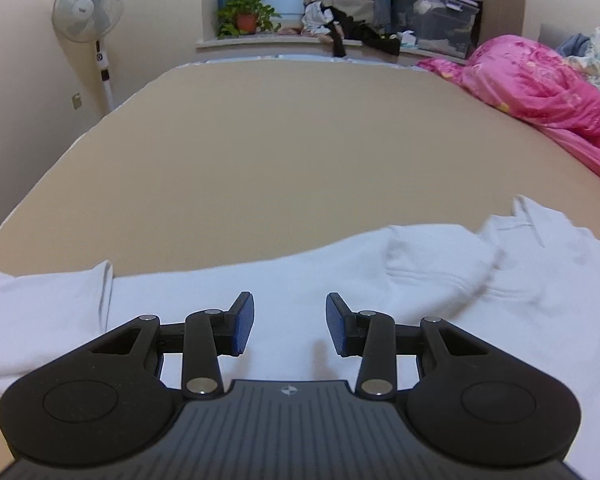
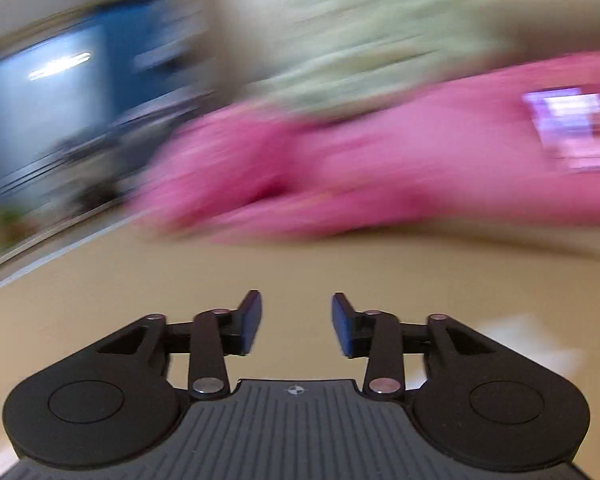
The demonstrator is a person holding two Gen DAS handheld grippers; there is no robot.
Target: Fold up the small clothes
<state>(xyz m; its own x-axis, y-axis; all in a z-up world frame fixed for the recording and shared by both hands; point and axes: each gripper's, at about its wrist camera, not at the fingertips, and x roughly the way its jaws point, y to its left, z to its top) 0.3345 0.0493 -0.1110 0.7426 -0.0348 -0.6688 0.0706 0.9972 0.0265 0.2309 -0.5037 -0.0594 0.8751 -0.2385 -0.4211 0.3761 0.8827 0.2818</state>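
Note:
A white long-sleeved garment (image 1: 284,280) lies spread across the near part of a tan bed (image 1: 260,140), one sleeve folded over its body at the right (image 1: 440,256) and a cuff at the left (image 1: 44,304). My left gripper (image 1: 290,322) hovers over the garment's middle, open, with nothing between its blue pads. In the right wrist view, which is heavily blurred, my right gripper (image 2: 297,322) is open and empty over bare tan bed (image 2: 260,272). A white patch of the garment (image 2: 528,340) shows at its lower right.
A pink quilt (image 1: 540,92) is heaped along the bed's right side, seen also as a pink quilt blur (image 2: 360,168). A standing fan (image 1: 88,8) is at the far left by the wall. A windowsill holds a potted plant (image 1: 246,16), piled clothes (image 1: 340,8) and a storage bin (image 1: 436,16).

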